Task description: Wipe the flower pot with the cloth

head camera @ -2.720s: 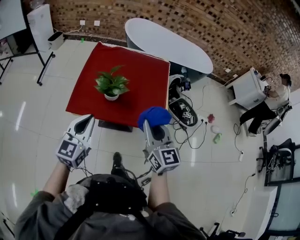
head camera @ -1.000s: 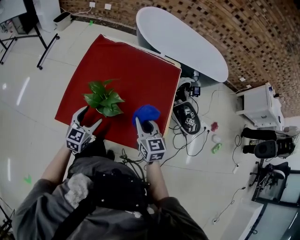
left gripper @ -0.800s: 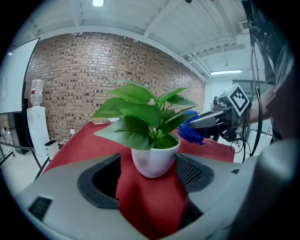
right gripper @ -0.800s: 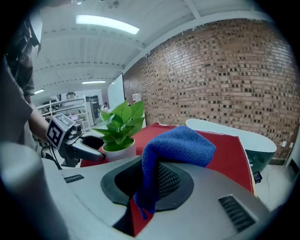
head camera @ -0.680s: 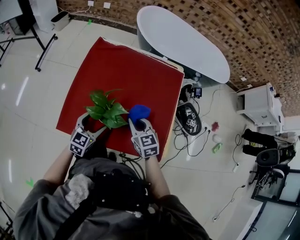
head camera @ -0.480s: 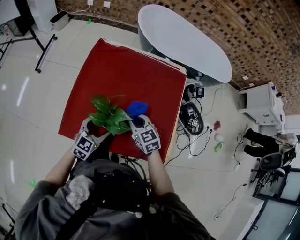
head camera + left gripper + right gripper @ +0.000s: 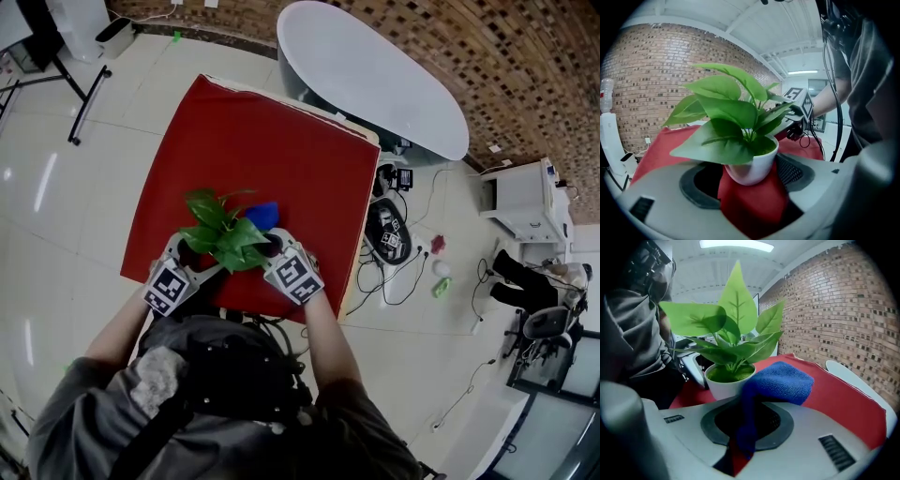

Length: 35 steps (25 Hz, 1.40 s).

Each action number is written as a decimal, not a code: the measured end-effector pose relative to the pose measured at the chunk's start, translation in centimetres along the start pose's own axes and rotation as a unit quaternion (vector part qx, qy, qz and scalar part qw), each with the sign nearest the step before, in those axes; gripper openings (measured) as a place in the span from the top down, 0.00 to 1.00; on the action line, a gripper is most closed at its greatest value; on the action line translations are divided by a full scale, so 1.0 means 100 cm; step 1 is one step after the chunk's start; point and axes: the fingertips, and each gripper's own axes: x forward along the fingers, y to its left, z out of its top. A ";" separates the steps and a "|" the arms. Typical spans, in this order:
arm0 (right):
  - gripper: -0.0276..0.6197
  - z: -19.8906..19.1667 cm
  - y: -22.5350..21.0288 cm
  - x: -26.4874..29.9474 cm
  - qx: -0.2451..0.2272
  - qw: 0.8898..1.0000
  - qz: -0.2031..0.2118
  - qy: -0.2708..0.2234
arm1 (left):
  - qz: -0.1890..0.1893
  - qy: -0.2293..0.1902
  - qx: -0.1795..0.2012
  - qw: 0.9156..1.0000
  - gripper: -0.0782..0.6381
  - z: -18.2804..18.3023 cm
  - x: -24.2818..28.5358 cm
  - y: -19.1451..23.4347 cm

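The person wore a grey short-sleeved shirt (image 7: 84, 422). A black head rig (image 7: 230, 380) sat at six o'clock in the head view, with thin black cables (image 7: 267, 328) running from it toward twelve. The left claw (image 7: 195, 255) and right claw (image 7: 270, 246) had pale grey shells. Each had dark grey oval pads (image 7: 717, 425) with mesh faces and carried one of the cubes (image 7: 169, 286) of black-and-white square markers.

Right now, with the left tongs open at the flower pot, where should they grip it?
Probably the white wall of the flower pot, below the rim, coming in level from where the left tongs are. The leaves overhang the rim, blocking a top approach, and the right tongs hold the blue cloth on the other side.
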 end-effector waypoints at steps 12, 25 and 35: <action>0.84 0.000 0.025 -0.020 0.046 0.998 -0.037 -0.020 | -0.046 0.001 0.003 0.999 0.36 0.005 0.008 0.003; 0.84 -0.019 0.047 -0.046 0.084 0.995 -0.050 -0.031 | -0.064 -0.006 0.013 0.998 0.36 0.015 0.028 -0.007; 0.84 -0.031 -0.009 -0.050 0.039 0.995 -0.092 0.010 | -0.013 0.009 -0.013 1.000 0.36 0.007 0.005 -0.008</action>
